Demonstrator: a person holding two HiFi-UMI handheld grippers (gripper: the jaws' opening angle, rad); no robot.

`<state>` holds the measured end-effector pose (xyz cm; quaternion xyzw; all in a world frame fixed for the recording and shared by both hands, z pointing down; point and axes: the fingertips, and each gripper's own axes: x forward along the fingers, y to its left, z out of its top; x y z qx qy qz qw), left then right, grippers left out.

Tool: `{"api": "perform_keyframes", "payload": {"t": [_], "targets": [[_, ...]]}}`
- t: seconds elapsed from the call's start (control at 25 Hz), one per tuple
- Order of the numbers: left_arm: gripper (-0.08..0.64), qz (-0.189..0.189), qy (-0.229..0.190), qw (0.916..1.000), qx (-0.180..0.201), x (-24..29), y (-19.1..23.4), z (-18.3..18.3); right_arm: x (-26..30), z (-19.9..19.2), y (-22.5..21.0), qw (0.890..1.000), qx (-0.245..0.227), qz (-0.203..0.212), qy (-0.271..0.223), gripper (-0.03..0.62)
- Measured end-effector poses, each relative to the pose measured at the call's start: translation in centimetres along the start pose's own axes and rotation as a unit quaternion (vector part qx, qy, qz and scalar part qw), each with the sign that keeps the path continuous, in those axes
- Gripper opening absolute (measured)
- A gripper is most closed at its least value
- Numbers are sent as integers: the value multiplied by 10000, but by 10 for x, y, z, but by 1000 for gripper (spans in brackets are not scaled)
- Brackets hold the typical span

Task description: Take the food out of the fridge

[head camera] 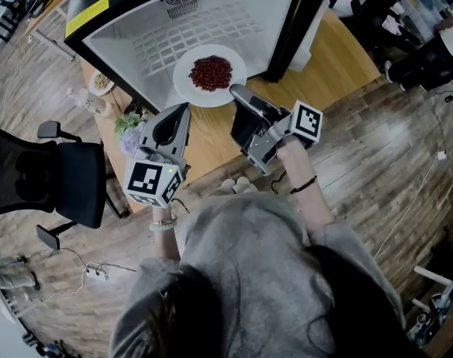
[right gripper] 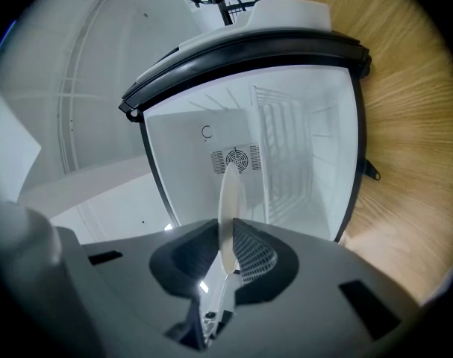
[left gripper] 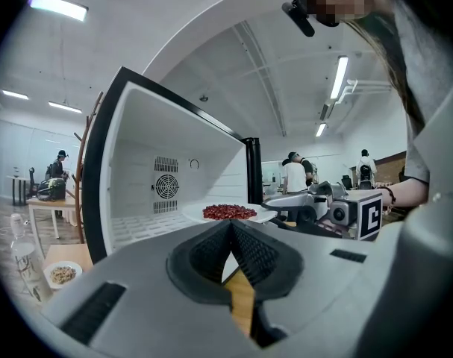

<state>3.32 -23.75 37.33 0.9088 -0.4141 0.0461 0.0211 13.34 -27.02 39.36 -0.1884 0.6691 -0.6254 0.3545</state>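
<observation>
We see a smooth round white plate [head camera: 182,85] and a pale, grained wooden table [head camera: 338,58]. The white fridge [head camera: 136,36] has matt, plastic-looking walls.

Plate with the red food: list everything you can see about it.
Round white plate, ceramic by the look, with a heap of small dark-red pieces at its centre. It sits level at the mouth of the open fridge, partly past the front edge. The right gripper clamps its near rim. Whether its underside rests on anything is unclear.
</observation>
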Motion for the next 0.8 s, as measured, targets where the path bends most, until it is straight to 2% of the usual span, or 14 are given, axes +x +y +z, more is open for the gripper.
{"api": "perform_keyframes", "payload": {"t": [0.32, 0.52, 0.8], "targets": [[8, 7, -38, 10000, 36, -2, -3, 2, -5, -1, -1, 10000, -15, -7, 13, 60], [8, 0, -58, 10000, 13, 4, 10, 3, 7, 3, -4, 10000, 3, -36, -6, 60], [8, 7, -85, 9999, 76, -3, -10, 2, -16, -2, -1, 10000, -25, 6, -12, 60]]}}
